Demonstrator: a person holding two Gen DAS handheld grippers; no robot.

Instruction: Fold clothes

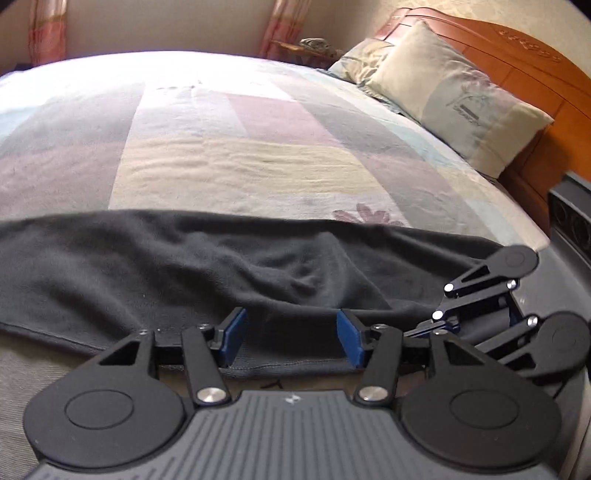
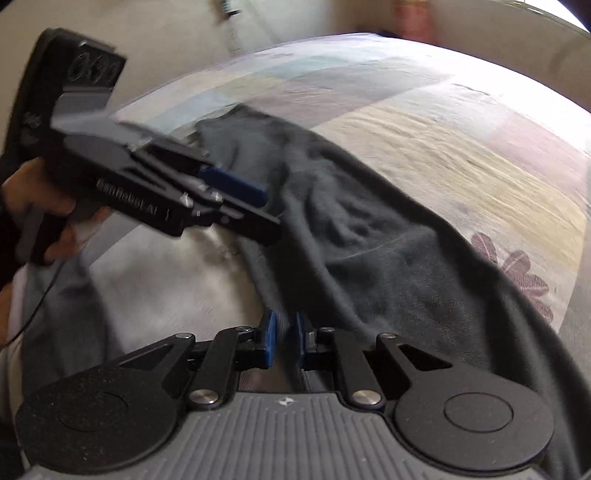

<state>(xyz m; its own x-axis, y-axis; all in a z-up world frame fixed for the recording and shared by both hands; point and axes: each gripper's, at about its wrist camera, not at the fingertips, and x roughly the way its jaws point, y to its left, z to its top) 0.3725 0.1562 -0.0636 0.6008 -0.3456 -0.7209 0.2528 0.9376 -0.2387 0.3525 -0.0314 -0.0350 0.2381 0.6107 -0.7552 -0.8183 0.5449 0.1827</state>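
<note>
A dark grey garment lies stretched in a long band across the near part of the bed. My left gripper stands open over its near hem, blue pads wide apart with the fabric running loose between them. My right gripper is nearly closed, and the garment's edge runs into the narrow gap between its pads. In the left wrist view the right gripper sits at the cloth's right end. The right wrist view shows the left gripper, held in a hand, above the garment's far end.
A patchwork bedspread covers the bed. Two pillows lean against a wooden headboard at the far right. A small bedside table and curtains stand behind the bed. The right wrist view is motion-blurred.
</note>
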